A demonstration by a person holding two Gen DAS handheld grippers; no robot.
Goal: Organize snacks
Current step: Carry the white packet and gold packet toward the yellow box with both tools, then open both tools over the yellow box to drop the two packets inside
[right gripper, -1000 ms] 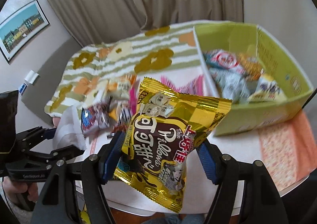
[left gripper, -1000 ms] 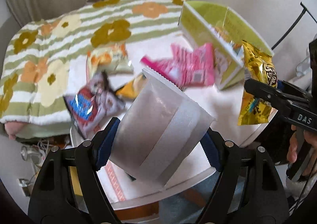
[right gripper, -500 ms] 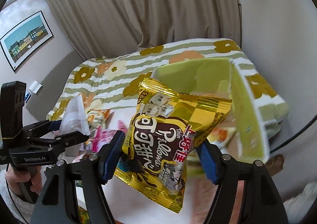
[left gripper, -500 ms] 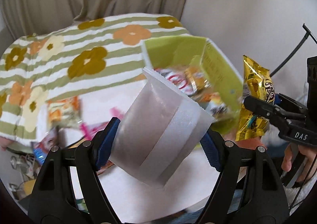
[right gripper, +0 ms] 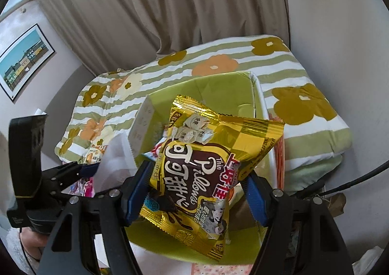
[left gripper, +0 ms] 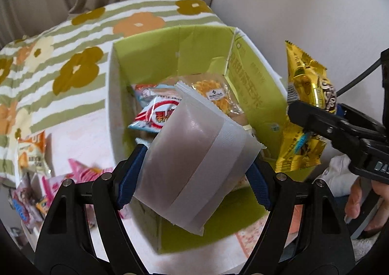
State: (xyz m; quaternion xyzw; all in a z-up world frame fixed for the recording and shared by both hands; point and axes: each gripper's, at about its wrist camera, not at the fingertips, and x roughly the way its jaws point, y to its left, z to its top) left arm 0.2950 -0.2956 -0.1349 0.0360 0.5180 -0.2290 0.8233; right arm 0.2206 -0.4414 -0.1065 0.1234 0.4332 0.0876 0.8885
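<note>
A white packet [left gripper: 194, 165] is pinched in the left gripper [left gripper: 194, 172] and a gold packet [right gripper: 206, 172] in the right gripper [right gripper: 197, 189], both held above the green box [left gripper: 255, 95]; the depositing step is judged in hand, release over the box being required next.
</note>
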